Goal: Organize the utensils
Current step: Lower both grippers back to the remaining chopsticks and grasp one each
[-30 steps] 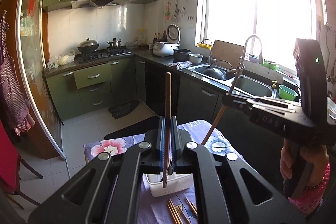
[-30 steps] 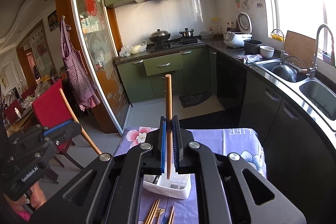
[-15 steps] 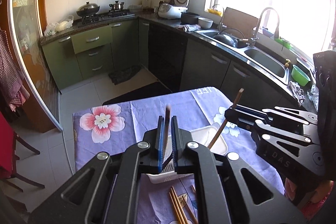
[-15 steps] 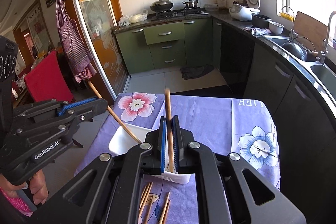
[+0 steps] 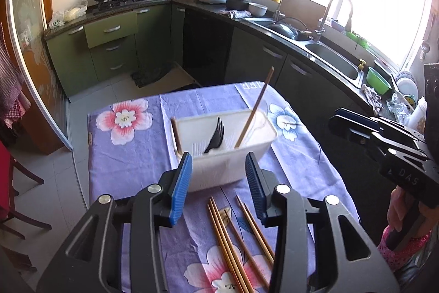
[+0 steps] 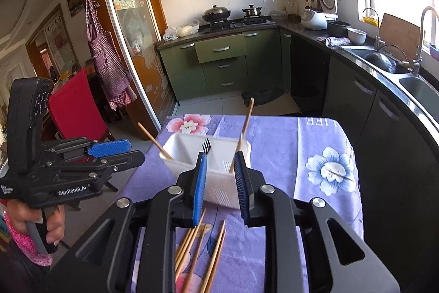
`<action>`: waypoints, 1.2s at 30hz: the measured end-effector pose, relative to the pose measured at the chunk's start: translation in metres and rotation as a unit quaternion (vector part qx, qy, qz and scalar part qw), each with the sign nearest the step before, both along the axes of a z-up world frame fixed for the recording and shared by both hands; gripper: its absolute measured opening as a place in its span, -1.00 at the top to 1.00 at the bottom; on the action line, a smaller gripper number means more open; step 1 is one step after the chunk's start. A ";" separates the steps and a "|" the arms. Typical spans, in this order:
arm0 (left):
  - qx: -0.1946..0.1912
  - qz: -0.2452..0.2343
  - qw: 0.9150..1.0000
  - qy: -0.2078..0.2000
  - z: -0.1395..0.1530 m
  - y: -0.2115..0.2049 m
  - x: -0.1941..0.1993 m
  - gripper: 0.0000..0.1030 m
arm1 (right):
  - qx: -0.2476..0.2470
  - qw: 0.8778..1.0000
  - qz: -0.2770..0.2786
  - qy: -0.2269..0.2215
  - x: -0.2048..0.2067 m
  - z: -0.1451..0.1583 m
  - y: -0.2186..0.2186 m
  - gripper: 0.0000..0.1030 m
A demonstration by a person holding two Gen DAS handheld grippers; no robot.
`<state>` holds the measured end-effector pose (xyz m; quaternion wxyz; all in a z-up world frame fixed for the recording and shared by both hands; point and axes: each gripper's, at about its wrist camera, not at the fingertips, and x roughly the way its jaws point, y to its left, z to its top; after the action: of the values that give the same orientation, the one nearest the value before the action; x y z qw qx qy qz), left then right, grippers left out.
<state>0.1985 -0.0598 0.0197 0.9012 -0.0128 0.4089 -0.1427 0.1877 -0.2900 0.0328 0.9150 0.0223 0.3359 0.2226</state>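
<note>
A white divided utensil holder [image 5: 227, 153] [image 6: 192, 155] stands on the flowered purple tablecloth [image 5: 131, 155]. It holds a black fork [image 5: 215, 133] [image 6: 206, 146] and two chopsticks: one leaning in its right part [image 5: 253, 109] [image 6: 242, 132], one at its left end [image 5: 175, 132] [image 6: 153, 140]. Several loose chopsticks [image 5: 238, 243] [image 6: 203, 251] lie on the cloth in front of it. My left gripper [image 5: 218, 186] [image 6: 115, 153] is open and empty just before the holder. My right gripper [image 6: 219, 188] [image 5: 354, 125] is open and empty too.
The small table [image 6: 315, 177] stands in a kitchen with green cabinets [image 6: 222, 65], a sink counter [image 5: 323, 51] on the right and a red chair [image 6: 74, 111] on the left. Floor tiles [image 5: 79, 150] surround the table.
Both grippers opened and let go of their chopsticks, which now stand in the white holder. Both grippers pulled back toward me and tilted down at the table.
</note>
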 end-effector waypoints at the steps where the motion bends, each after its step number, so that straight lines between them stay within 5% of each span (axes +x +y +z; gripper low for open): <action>1: -0.002 -0.003 1.000 0.014 -0.012 0.000 -0.005 0.24 | -0.001 1.000 -0.002 0.007 -0.008 -0.009 -0.007 0.58; 9: -0.019 0.003 0.987 0.161 -0.129 -0.005 -0.009 0.29 | 0.005 0.993 -0.020 0.112 -0.037 -0.111 -0.040 0.42; 14: 0.002 0.023 0.979 0.201 -0.170 -0.007 0.003 0.49 | 0.019 0.989 -0.022 0.147 -0.041 -0.147 -0.048 0.42; 33: 0.059 0.034 0.975 0.213 -0.190 -0.021 0.014 0.54 | 0.038 0.983 -0.015 0.179 -0.028 -0.171 -0.044 0.42; 36: 0.076 0.037 0.975 0.207 -0.191 -0.024 0.014 0.76 | 0.033 0.983 -0.011 0.181 -0.028 -0.173 -0.041 0.42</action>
<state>0.2129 -0.0836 -0.1708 0.8000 0.0118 0.5956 -0.0722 0.1593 -0.3315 -0.1403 0.8405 0.0958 0.4878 0.2153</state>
